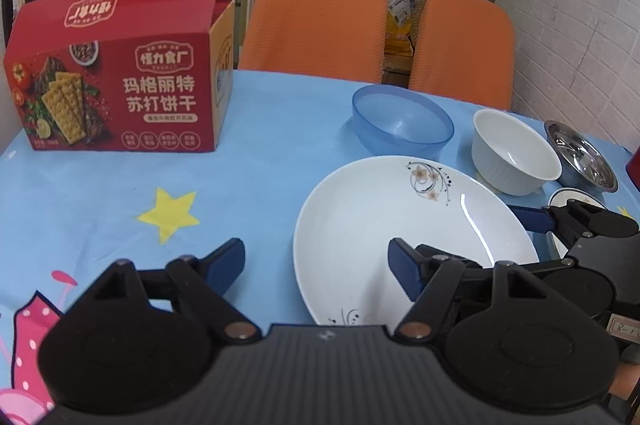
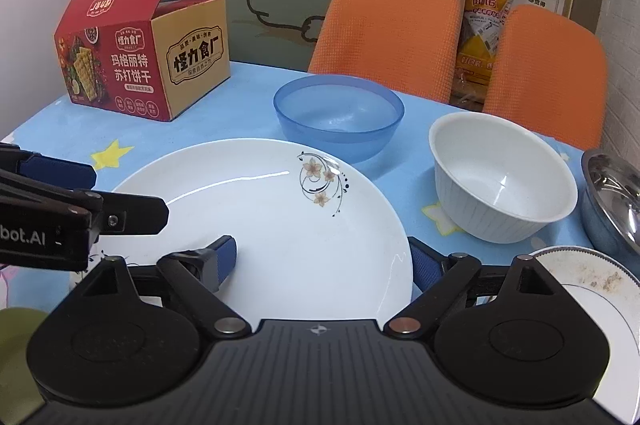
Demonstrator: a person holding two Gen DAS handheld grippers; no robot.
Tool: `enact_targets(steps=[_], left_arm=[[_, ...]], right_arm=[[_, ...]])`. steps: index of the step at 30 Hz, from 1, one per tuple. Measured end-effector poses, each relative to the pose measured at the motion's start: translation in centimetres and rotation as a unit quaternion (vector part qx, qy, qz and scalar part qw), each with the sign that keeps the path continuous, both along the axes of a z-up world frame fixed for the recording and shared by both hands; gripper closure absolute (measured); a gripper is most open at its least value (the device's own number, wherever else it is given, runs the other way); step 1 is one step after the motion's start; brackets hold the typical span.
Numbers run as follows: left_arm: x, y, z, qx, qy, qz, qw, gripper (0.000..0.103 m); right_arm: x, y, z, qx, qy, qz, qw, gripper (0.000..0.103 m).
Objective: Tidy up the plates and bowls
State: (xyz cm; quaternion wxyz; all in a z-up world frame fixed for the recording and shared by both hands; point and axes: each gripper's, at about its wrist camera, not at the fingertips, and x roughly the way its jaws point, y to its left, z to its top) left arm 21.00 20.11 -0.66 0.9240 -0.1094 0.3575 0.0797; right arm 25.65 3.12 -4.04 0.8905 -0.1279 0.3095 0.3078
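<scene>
We see the large white round ceramic plate with a brown flower print (image 2: 256,221) lying flat near the front of the bench (image 1: 120,185), which wears a light blue cloth with yellow stars, and nothing is stacked on it yet. Both claws are spread wide and hold nothing. The right claw (image 2: 322,261) straddles the plate's near right edge, one blue finger over the white surface and the other just outside the rim; we cannot tell whether either touches. The left claw (image 1: 316,265) hovers at the plate's left side, its right finger over the plate, its left finger over the cloth. Behind the plate stands the translucent blue plastic bowl (image 2: 339,119), to its right the white ribbed ceramic bowl (image 2: 502,177), then the shiny steel bowl (image 2: 612,201) at the right edge, each apart from the others and each empty. A small white plate with a dark rim line and brown specks (image 2: 592,285) lies at the near right corner. At the far left stands an open red cracker carton (image 1: 116,73), with two orange chairs (image 1: 316,21) beyond the bench. We judge the tidying barely begun: every dish lies separate, and gathering plates and nesting bowls remains.
</scene>
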Motion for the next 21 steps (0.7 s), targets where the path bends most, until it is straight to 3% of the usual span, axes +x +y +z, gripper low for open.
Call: enact_targets(steps=[12,21], left_arm=[[1.1,-0.4,-1.2,0.0,0.012,-0.009,0.9999,0.032],[1.8,-0.8,-2.1,0.006,0.029,-0.013,0.9995,0.032]], right_arm=[[-1.0,-1.3,-0.7,0.031,0.025,-0.003,0.999,0.0],[-1.5,-1.1,-1.1,0.039,0.013,0.011,0.999,0.0]])
